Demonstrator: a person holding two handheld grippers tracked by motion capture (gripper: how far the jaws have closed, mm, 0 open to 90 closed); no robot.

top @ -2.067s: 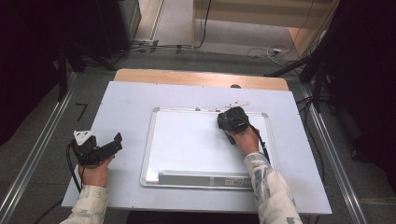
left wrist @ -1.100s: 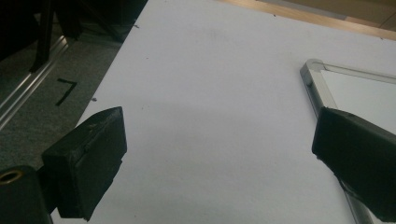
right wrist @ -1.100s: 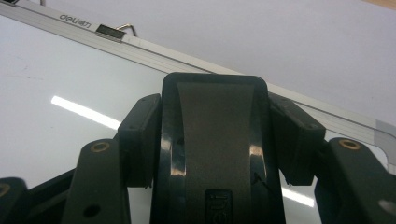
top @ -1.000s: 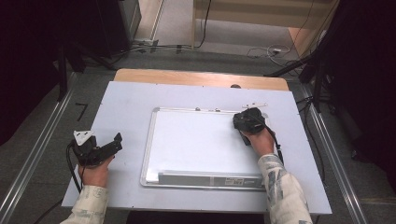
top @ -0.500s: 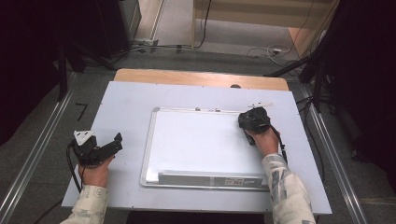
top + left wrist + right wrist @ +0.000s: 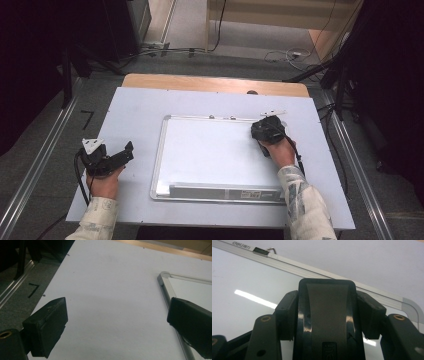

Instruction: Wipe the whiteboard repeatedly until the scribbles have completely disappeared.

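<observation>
Counter (image 6: 140,107): we see whiteboard (image 6: 210,150) lying flat at centre, surface wiped clean as far as we can tell. No containers in sight.

Right gripper (image 6: 267,131) at whiteboard's 2 o'clock corner, fingers clamped tight on black eraser (image 6: 327,315), pad down on board.

Left gripper (image 6: 112,157) rests at 9 o'clock off board, fingers wide apart, holding nothing.

We judge step: wiping along top edge. Next move calls for even pressure, eraser kept flat.

A white whiteboard (image 6: 215,150) with a silver frame lies on the pale grey table (image 6: 140,107). A black eraser (image 6: 327,315) sits between black jaws. Sleeves (image 6: 305,200) are patterned.
</observation>
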